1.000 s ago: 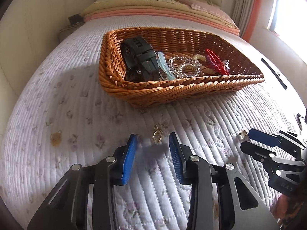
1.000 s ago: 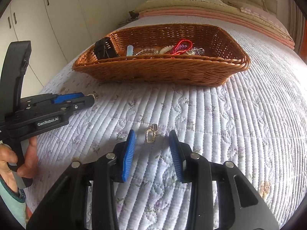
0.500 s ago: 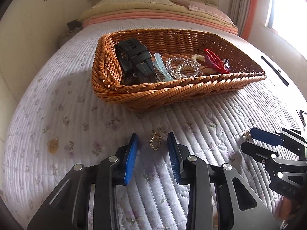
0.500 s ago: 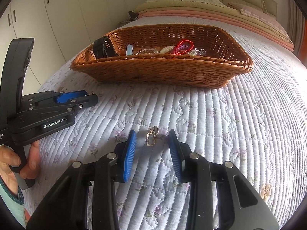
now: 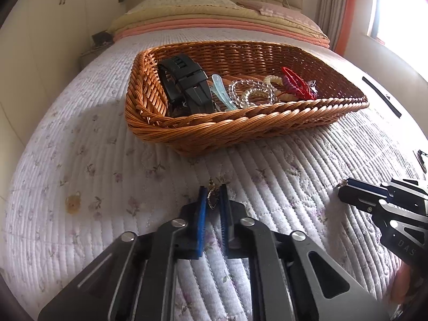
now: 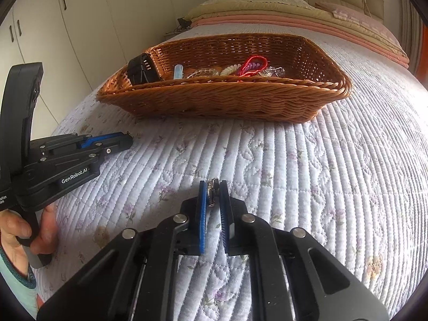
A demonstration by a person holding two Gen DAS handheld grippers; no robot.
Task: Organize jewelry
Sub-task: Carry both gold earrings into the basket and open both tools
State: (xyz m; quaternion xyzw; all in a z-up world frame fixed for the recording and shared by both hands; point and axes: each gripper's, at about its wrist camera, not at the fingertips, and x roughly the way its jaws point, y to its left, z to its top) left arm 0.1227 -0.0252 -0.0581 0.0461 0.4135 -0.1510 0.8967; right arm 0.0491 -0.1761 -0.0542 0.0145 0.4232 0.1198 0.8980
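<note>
Two small gold earrings lie on the quilted bedspread in front of a wicker basket (image 5: 240, 128). My left gripper (image 5: 213, 196) is shut on one gold earring (image 5: 212, 200), pinched between its blue pads. My right gripper (image 6: 213, 192) is shut on the other earring (image 6: 212, 194), which has a pale stone. In the right wrist view the left gripper (image 6: 125, 140) shows at the left, held by a hand (image 6: 18, 230). In the left wrist view the right gripper (image 5: 345, 191) shows at the right edge.
The basket (image 6: 214, 99) holds a black watch (image 5: 184, 83), a pale blue clip (image 5: 220, 92), clear bead bracelets (image 5: 248, 92) and a red hair tie (image 5: 295, 83). Folded blankets and a pillow (image 5: 214, 16) lie at the bed's head. White wardrobes (image 6: 80, 26) stand to the left.
Both grippers went from open around their earrings to shut on them. Neither hand has shifted noticeably.
</note>
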